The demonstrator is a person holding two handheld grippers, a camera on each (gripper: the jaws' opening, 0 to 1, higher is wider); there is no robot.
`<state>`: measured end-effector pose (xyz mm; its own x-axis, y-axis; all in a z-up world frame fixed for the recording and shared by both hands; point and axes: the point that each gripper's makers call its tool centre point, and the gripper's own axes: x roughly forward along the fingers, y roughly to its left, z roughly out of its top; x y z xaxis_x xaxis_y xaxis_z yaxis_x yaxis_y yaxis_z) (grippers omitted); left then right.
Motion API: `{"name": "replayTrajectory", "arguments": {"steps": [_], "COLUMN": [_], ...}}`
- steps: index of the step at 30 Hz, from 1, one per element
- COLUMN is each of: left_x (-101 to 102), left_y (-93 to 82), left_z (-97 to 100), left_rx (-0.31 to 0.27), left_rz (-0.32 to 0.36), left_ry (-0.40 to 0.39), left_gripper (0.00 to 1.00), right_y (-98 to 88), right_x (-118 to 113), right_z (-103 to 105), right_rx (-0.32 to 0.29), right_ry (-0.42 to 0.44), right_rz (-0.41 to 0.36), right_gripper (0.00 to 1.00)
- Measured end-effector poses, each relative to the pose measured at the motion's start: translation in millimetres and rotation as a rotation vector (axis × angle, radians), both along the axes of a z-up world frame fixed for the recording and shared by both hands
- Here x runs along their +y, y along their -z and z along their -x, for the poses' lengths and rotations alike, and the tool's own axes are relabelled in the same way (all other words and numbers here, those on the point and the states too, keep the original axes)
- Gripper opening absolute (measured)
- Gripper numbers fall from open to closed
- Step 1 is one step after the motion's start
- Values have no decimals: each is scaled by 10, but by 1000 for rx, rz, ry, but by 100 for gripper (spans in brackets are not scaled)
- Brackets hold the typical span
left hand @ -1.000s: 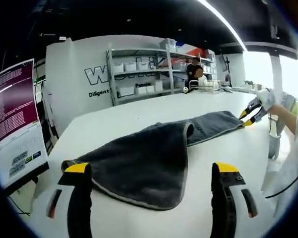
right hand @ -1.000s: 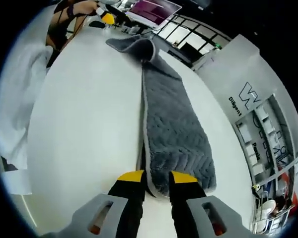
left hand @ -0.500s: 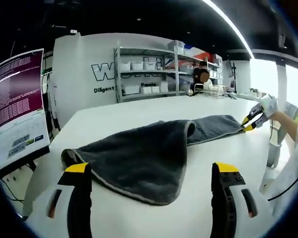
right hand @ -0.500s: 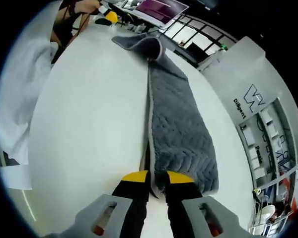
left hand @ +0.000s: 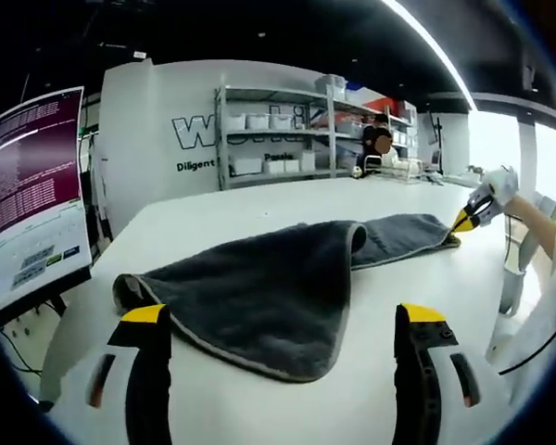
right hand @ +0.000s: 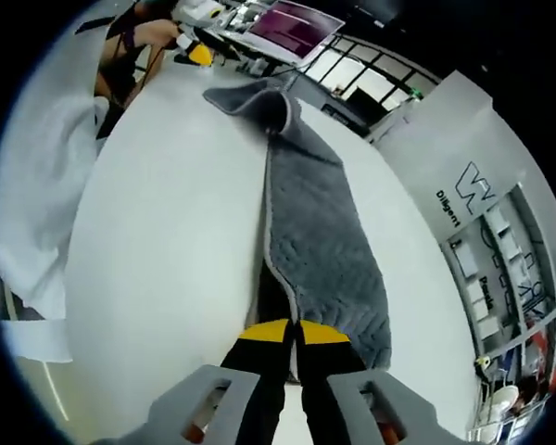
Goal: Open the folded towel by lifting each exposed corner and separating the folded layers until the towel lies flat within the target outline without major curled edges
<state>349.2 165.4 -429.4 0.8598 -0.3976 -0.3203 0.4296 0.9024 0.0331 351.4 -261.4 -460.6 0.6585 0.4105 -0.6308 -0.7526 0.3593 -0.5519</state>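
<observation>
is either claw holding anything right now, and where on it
The right claw pinches the grey towel at its near end corner; the left claw holds nothing.

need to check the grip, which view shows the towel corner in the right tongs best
The right gripper view: the right tongs close on the towel corner directly in front of the camera, edge trim visible. The left gripper view shows that corner far off at the towel's end, small beside the yellow tips.

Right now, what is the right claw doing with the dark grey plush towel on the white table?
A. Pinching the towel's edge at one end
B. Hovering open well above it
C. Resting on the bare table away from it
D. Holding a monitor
A: in the right gripper view the right claw has its yellow-tipped jaws closed on the near end edge of the dark grey plush towel, lifting it slightly.
</observation>
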Motion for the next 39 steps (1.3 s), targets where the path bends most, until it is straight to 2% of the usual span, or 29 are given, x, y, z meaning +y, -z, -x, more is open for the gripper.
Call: {"name": "replayTrajectory", "arguments": {"steps": [5,10,18,29,39], "left_x": [0,-6,8,9,3], "left_y": [33,34,20,25,40], "left_z": [-4,-6,-6,11,11], "left_rx": [9,9,3,5,6], "left_rz": [3,10,9,6,11], "left_ry": [-1,3,0,-1,2], "left_gripper": [99,99,99,99,98], "right_y": [-214,-532,-938,-1277,-1532], "right_x": [0,-10,5,23,-48], "right_z": [-84,-211,-418,-753,-1002], "right_rx": [-38,-108,-198,-266,-305], "right_ry": [4,10,1,3,51], "right_rz": [-36,-70,-77,-94,-171], "right_gripper": [0,0,0,0,0]}}
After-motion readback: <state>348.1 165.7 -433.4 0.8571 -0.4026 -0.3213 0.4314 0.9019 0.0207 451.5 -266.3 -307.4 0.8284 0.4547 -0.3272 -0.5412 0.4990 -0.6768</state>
